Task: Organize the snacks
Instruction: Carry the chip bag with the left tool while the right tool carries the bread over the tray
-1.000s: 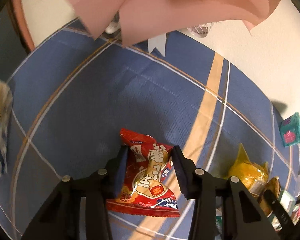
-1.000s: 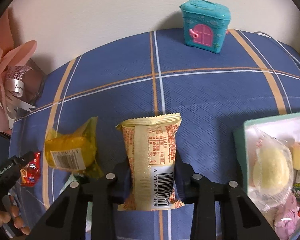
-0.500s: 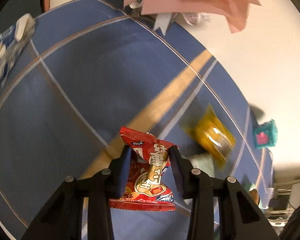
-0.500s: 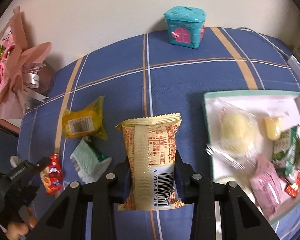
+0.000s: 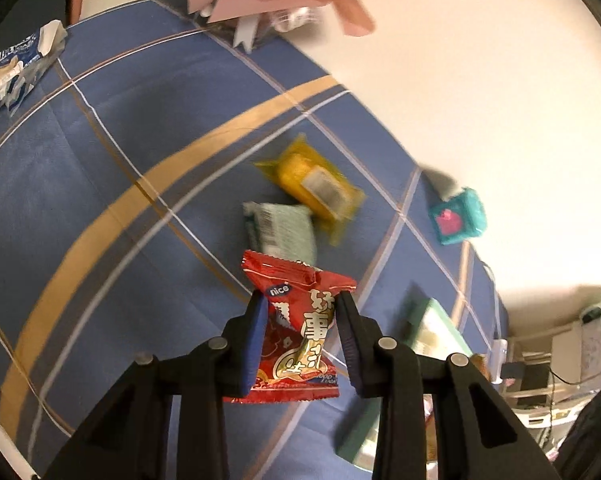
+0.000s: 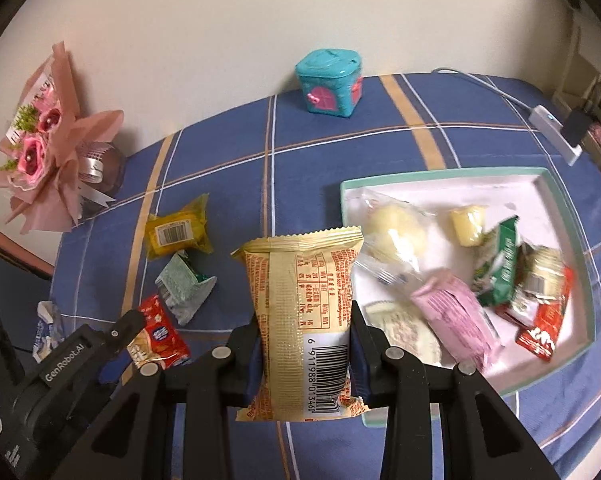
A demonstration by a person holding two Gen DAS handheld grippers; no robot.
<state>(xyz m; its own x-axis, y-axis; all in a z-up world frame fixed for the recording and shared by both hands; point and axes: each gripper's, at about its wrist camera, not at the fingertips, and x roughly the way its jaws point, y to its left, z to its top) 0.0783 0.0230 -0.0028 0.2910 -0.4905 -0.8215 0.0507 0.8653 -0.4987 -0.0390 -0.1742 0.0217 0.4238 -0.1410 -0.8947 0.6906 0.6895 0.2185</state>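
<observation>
Motion smears the yellow snack packet (image 5: 314, 190) and the pale green packet (image 5: 282, 228) at twelve o'clock from my left gripper (image 5: 302, 334), their print unreadable. My right gripper (image 6: 306, 356) and its tan wafer pack (image 6: 302, 320) cover the near left corner of the tray (image 6: 572, 216). At nine o'clock, the pink bouquet (image 6: 44, 140) hides most of its vase.

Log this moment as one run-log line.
left claw: shut on red snack packet | right claw: shut on yellow snack packet | tray: partly filled
</observation>
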